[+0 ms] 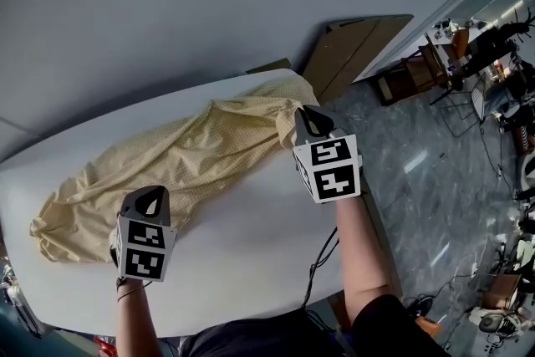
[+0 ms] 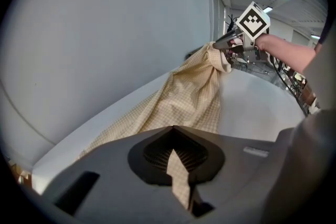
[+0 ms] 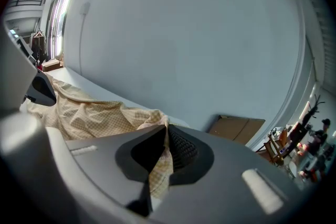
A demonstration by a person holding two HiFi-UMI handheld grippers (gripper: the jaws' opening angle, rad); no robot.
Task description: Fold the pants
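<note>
The pale yellow checked fabric pants (image 1: 192,163) lie crumpled on the white tabletop (image 1: 251,263), running from lower left to frame centre. Left tongs (image 1: 150,201) and right tongs (image 1: 311,123) each clamp an edge of the cloth, probably to spread it for folding.

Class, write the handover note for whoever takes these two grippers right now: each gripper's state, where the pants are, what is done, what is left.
Left gripper: shut on the near edge of the pants.
Right gripper: shut on their bunched right end, raised off the table.
Pants: crumpled, stretched lengthwise along the white table.
Done: cloth gripped at two spots.
Left: no fold shows yet; probably spread flat first, then fold.
</note>
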